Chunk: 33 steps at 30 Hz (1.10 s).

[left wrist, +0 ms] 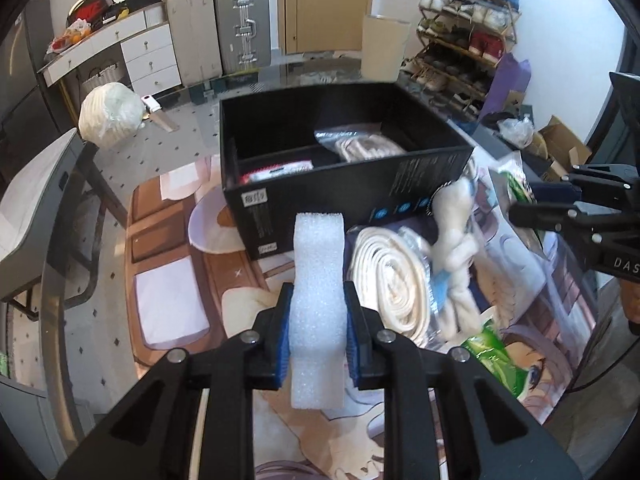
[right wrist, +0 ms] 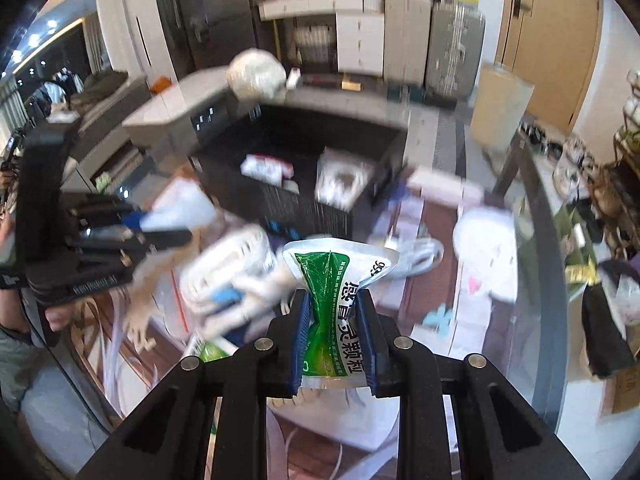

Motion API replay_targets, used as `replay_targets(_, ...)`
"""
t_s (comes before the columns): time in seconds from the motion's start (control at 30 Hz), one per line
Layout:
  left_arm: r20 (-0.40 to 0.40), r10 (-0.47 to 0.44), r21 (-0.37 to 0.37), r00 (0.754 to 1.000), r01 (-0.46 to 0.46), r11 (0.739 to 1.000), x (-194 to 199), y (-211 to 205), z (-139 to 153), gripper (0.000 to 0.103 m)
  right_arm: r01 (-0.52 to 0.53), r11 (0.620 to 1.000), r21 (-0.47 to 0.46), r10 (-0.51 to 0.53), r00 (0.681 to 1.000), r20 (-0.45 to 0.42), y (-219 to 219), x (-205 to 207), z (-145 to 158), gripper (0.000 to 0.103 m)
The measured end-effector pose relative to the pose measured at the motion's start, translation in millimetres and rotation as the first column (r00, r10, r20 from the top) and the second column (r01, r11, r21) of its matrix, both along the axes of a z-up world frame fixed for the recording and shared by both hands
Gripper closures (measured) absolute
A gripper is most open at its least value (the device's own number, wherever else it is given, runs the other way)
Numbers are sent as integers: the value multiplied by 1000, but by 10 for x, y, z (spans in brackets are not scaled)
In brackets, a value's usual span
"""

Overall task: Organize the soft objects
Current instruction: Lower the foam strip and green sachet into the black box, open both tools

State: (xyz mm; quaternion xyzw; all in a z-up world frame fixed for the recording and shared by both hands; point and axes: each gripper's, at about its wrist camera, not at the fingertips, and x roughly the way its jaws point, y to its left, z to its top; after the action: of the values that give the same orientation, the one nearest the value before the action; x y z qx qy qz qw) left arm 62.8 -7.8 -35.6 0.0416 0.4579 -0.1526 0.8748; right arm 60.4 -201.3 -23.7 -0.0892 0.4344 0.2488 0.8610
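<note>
Here, tools and load:
Left gripper (left wrist: 319, 340): clamped on a white foam block (left wrist: 319, 280), pads pressing both its sides, block upright, above the mat.
Right gripper (right wrist: 333, 344): pinching a green sachet (right wrist: 334, 280) at its waist.
Box (left wrist: 420, 178): black, at 12 o'clock beyond the foam; bagged items inside.
Cloth roll (left wrist: 390, 280): at 2 o'clock beside the foam.

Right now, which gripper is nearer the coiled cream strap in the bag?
Left. The left gripper, shut on the foam block, is right beside the coiled strap. The right gripper, holding the green sachet, sits farther off.
</note>
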Motion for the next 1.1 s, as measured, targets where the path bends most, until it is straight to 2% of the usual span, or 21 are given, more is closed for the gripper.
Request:
replay_targets(0.2,169,25,-6,985,-24,1000,-109,33,268,82,9,995,98,-23,989,145,-90,-88,315,80)
replay_targets(0.33,295,62,9,953,-68,998,-191,63,429,82,-5,990,143,-29,971,236,-96,-187,462,80)
replay_targets(0.4,345,67,17,936,-77,997,-237,66,482,82,19,987,162,-69,949,306,-116,-270,524,80)
replay_targets(0.53,416,87,-38,905,-78,996,-311,144,604,82,13,983,181,-88,907,411,-102,-433,630,80)
replay_targets(0.6,428,91,-70,899,-67,995,-330,180,641,82,4,981,196,-92,894,439,-99,-491,675,80)
replay_targets(0.8,443,105,-80,890,-77,994,-325,224,666,82,30,979,202,-130,852,507,-43,-568,751,80)
replay_targets(1.1,461,138,-109,876,-99,989,-235,189,758,82,27,974,225,-138,858,494,54,-422,781,80)
